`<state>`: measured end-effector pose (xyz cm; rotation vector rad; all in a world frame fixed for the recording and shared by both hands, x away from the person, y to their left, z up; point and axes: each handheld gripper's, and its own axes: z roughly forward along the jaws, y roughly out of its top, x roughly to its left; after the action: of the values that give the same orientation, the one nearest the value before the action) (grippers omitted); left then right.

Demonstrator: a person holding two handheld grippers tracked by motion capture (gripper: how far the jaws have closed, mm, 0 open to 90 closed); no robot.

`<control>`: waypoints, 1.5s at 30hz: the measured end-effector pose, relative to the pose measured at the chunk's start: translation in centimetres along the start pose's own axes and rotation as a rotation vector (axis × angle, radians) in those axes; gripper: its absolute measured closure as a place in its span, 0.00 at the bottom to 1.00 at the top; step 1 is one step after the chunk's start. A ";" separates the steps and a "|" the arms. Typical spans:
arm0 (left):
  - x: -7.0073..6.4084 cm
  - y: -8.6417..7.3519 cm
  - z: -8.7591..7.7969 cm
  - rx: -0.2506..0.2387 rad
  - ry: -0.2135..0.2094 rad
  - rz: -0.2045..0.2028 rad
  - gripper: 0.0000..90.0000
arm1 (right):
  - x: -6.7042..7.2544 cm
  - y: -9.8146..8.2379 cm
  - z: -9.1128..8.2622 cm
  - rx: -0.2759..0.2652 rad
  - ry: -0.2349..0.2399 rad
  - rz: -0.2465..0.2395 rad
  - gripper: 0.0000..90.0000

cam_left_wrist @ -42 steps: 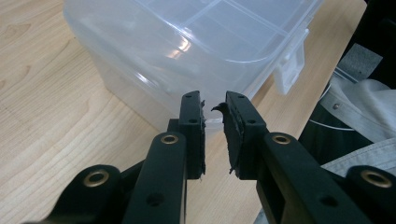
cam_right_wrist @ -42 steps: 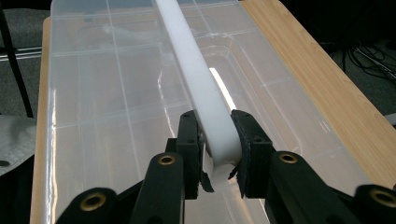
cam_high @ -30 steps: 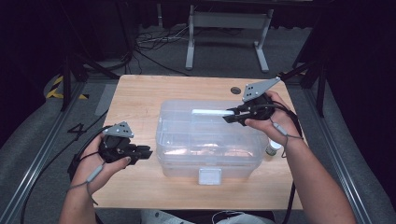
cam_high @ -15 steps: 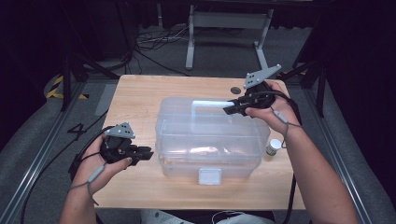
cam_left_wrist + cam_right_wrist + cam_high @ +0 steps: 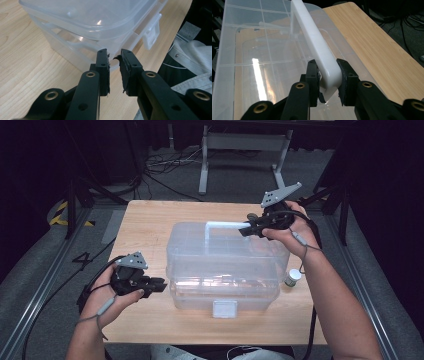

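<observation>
Handle (image 5: pixel 226 225) raised upright (right tool (image 5: pixel 246 230) clamping), box (image 5: pixel 225 265) closed

The clear plastic storage box (image 5: pixel 225 270) has a white carry handle (image 5: pixel 317 47) and white front latch (image 5: pixel 224 308), on the pale wood-grain table (image 5: pixel 150 225).

small jar (image 5: pixel 293 278) half hidden, perhaps capped

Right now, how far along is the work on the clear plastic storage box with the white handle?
Done: the white carry handle is raised upright. In hand: the right gripper has that handle between its jaws, while the left gripper waits empty at the clear plastic box's near-left corner. Left: the white front latch looks shut.
</observation>
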<state>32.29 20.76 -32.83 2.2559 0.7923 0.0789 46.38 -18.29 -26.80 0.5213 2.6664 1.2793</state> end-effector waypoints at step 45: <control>0.4 0.9 2.3 -0.144 0.035 -0.036 0.95 | -1.3 0.4 0.0 -0.039 -0.005 0.032 0.77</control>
<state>33.76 19.05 -34.01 2.1094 0.8189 0.1546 47.71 -18.58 -26.53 0.5631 2.6335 1.3333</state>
